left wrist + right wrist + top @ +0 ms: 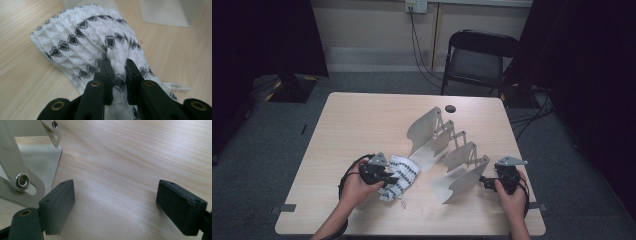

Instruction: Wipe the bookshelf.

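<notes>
A white knitted cloth (401,176) with black diamond bands lies bunched on the wooden table, left of centre near the front. My left gripper (388,179) sits at its left end, and in the left gripper view a fold of the cloth (82,42) is pinched between the two black jaws of that gripper (119,65). A grey folding rack (447,150) of curved panels joined by scissor links stands in the middle. My right gripper (484,182) rests just right of the rack's nearest panel (30,162), its jaws wide apart (115,197) over bare wood.
A small dark round spot (450,108) marks the table's far side. Behind the table stands a black folding chair (477,57) with cables hanging from a wall socket. The table's front edge (412,232) runs close below both hands.
</notes>
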{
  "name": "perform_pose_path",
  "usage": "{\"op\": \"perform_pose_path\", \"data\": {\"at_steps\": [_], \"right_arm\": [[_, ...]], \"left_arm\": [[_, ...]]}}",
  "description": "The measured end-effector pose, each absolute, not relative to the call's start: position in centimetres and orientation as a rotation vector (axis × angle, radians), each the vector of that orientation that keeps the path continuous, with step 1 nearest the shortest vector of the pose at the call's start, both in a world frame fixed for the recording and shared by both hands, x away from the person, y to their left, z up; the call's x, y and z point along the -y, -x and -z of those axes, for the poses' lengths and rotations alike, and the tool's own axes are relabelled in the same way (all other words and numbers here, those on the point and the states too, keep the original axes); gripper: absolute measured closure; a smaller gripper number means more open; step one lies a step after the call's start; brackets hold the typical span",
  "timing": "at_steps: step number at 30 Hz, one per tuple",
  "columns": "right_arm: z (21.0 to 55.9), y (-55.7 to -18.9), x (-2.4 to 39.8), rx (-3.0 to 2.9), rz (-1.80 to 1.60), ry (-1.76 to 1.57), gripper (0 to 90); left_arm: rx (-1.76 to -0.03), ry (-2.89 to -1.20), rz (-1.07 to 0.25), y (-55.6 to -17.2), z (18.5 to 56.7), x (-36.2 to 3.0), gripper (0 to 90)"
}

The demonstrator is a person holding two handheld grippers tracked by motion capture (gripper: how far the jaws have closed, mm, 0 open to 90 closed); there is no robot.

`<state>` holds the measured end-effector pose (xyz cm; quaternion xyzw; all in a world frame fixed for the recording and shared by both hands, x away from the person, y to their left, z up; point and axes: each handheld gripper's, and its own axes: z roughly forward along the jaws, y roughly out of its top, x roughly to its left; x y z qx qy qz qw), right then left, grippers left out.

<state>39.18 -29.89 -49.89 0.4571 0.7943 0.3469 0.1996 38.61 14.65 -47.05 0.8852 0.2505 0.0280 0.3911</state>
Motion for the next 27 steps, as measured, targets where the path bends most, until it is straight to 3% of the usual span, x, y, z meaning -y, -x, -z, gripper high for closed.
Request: {"op": "perform_pose_path", "data": {"at_steps": [10,21,25,27], "right_arm": [[49.9,-39.2,29.9,-2.221,-0.971,-1.277,15.0],[49.9,-39.2,29.9,-2.222,-0.973,-1.276,15.0],[49.9,-39.3,29.9,-2.223,-0.973,-1.276,14.9],[49.9,-39.3,29.8,-2.222,-0.973,-1.276,14.9]], "left_arm": [[-0.472,-2.253,0.019,-37.8,47.3,-8.9,79.7],[-0.328,-2.309,0.029,-38.0,48.2,-4.0,77.7],[-0.383,-2.301,0.016,-38.2,48.5,-3.3,71.0],[-0.402,-2.318,-0.025,-38.3,48.5,-3.1,58.7]]}}
